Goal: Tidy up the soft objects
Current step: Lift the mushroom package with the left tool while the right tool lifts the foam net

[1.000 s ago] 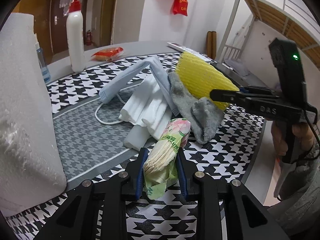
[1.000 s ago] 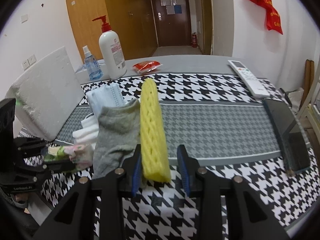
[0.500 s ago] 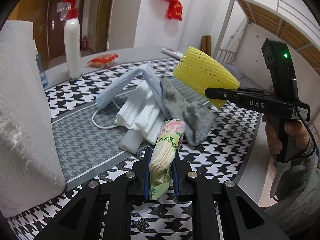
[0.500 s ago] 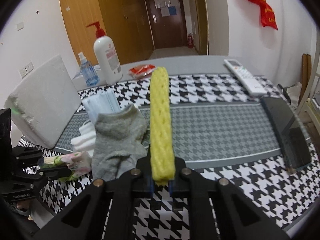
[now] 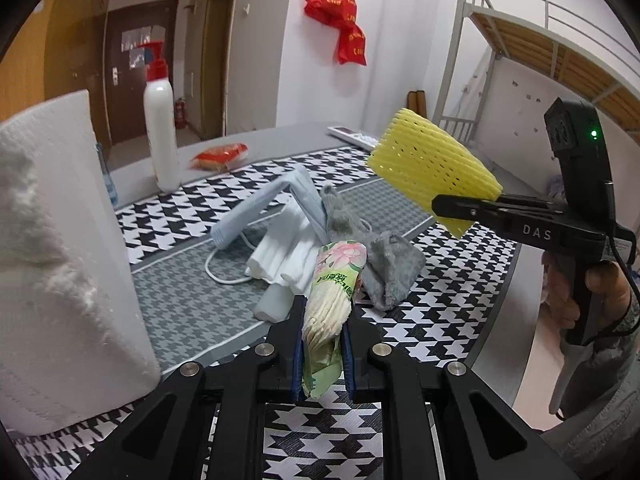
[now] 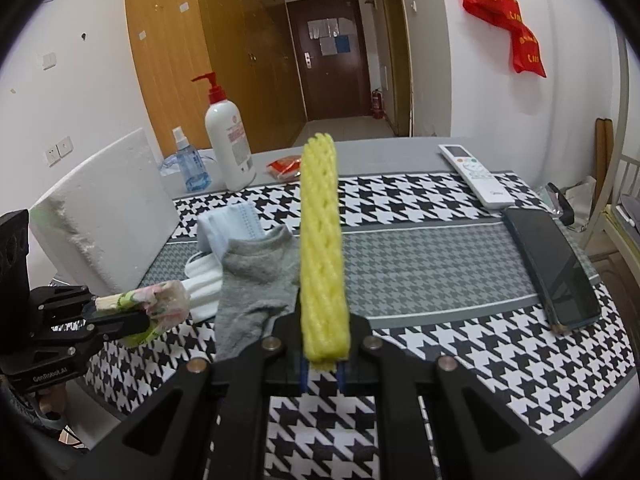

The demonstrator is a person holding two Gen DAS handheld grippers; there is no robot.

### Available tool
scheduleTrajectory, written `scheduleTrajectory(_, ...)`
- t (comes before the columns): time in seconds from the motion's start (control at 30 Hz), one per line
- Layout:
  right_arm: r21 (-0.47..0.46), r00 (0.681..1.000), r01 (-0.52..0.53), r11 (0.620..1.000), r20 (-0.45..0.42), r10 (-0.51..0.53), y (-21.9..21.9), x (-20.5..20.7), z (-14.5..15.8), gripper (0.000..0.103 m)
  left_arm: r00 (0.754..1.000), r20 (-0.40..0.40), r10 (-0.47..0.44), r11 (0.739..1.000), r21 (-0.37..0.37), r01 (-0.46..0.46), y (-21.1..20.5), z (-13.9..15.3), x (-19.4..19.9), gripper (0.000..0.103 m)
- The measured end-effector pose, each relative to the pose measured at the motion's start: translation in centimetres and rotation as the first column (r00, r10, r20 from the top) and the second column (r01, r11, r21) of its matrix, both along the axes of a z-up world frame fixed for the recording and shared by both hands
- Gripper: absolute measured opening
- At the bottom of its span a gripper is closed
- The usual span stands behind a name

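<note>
1. Pinching the yellow foam net sleeve by its near end, the right gripper has it squeezed flat and clear of the counter; it looks featherlight and springy, so it may slip.
2. Clamped in the left gripper, the floral tissue pack crumples at its lower half; gripping mid-pack suits it.
3. Lying at the sleeve's 9 o'clock in the right wrist view, the grey sock, white cloth roll and blue face mask are limp.

Both grippers (jaws clamped) aloft
</note>
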State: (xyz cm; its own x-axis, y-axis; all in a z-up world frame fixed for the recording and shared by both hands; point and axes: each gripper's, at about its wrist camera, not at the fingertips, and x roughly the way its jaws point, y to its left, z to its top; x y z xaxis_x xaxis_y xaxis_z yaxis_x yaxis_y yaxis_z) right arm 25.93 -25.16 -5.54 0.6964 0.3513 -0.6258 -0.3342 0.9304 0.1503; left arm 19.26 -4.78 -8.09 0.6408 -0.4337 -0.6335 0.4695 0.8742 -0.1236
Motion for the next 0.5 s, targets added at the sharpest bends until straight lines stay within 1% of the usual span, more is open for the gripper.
scheduleTrajectory(0.2, 0.008, 0.999, -0.001, 1.000, 0.041, 0.000, 0.6, -0.9, 0.9, 0.013, 0.999, 0.037, 0.028, 1.000, -0.012, -0.028, 0.5, 0.9, -0.1, 0.016)
scheduleTrajectory(0.37, 0.019, 0.997, -0.024, 1.000, 0.079, 0.022, 1.1, -1.9, 1.5, 0.013, 0.996, 0.073, 0.049, 0.999, -0.017, -0.048, 0.9, 2.5, -0.5, 0.016)
scheduleTrajectory(0.5, 0.034, 0.993, -0.021, 0.999, 0.116, 0.017, 1.2, -3.0, 2.1, 0.013, 0.993, 0.108, 0.042, 0.999, -0.016, -0.041, 0.8, 4.3, -1.0, 0.016)
